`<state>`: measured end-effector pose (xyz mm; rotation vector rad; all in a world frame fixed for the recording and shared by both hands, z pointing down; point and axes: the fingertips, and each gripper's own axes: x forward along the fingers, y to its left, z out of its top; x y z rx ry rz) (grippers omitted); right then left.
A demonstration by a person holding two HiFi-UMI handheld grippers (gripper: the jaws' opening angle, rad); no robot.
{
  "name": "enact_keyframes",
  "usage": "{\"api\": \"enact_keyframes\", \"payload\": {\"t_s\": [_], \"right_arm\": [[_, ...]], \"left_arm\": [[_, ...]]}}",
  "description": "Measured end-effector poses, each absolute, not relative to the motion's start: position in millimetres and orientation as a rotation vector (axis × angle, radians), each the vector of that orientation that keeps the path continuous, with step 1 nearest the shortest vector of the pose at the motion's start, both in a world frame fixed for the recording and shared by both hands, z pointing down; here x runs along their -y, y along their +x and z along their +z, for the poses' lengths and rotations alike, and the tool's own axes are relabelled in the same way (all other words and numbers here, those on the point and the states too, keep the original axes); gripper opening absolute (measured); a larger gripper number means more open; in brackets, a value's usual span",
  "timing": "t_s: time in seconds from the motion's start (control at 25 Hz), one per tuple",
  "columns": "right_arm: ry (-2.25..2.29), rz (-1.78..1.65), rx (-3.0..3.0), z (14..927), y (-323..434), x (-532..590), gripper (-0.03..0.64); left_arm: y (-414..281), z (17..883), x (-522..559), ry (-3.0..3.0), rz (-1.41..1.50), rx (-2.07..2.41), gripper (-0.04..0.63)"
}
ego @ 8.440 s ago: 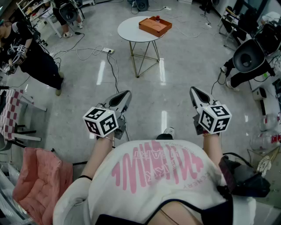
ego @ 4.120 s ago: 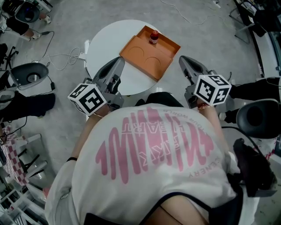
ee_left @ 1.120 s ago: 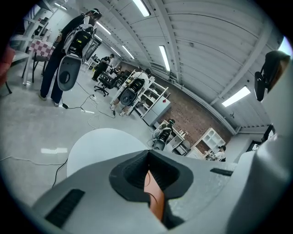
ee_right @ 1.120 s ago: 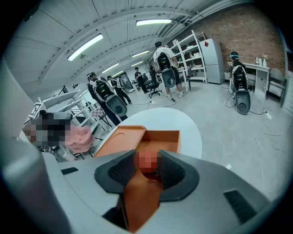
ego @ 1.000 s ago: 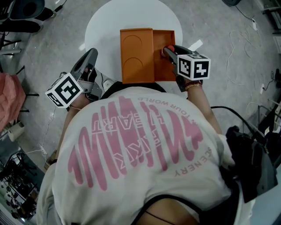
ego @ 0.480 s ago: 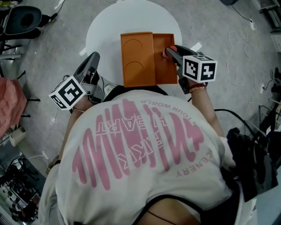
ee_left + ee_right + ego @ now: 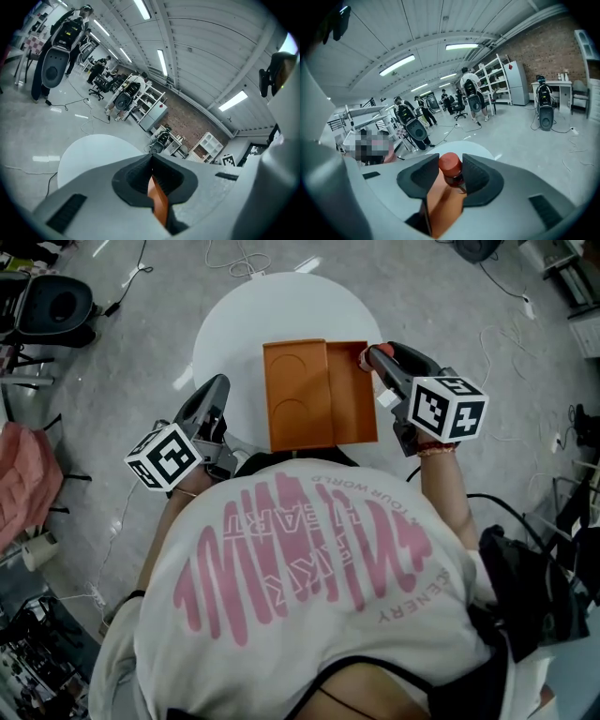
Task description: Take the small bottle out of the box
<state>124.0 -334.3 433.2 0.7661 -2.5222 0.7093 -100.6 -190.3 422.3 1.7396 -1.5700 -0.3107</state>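
A grey floor [image 7: 122,324] strewn with cables lies under a round white desk [image 7: 234,324]. On the desk sits an open orange box [image 7: 352,399]. Its lid [image 7: 295,395] is folded out flat to the left and shows two round impressions.

The right gripper [image 7: 370,354] reaches to the far right corner of the box. In the right gripper view its jaws pinch a small bottle [image 7: 453,174] by the neck, just under the red cap [image 7: 449,162], with a pad pressing on each side. The bottle stands upright at that corner, with orange box wall showing below it. Whether its base touches the box floor cannot be told.

The left gripper [image 7: 218,383] hangs at the desk's left edge, well apart from the box, pointing across the desk. Its jaws are pressed together at the tips and hold nothing. A sliver of the orange box shows through the gap below the tips.

A marker cube [image 7: 448,409] rides on the right gripper and another [image 7: 169,456] on the left. The person's white shirt [image 7: 300,568] with pink print fills the lower part of the head view. Both gripper views show a long hall with strip lights, shelves and a brick wall behind the desk.
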Motion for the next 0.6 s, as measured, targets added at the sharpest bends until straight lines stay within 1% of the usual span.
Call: {"api": "enact_keyframes", "payload": {"t_s": [0.28, 0.6], "right_arm": [[0.792, 0.541, 2.620, 378, 120, 330, 0.152], [0.865, 0.476, 2.757, 318, 127, 309, 0.152]], "left_arm": [[-106, 408, 185, 1.828, -0.259, 1.558, 0.008], [-98, 375, 181, 1.980, -0.239, 1.526, 0.008]]}}
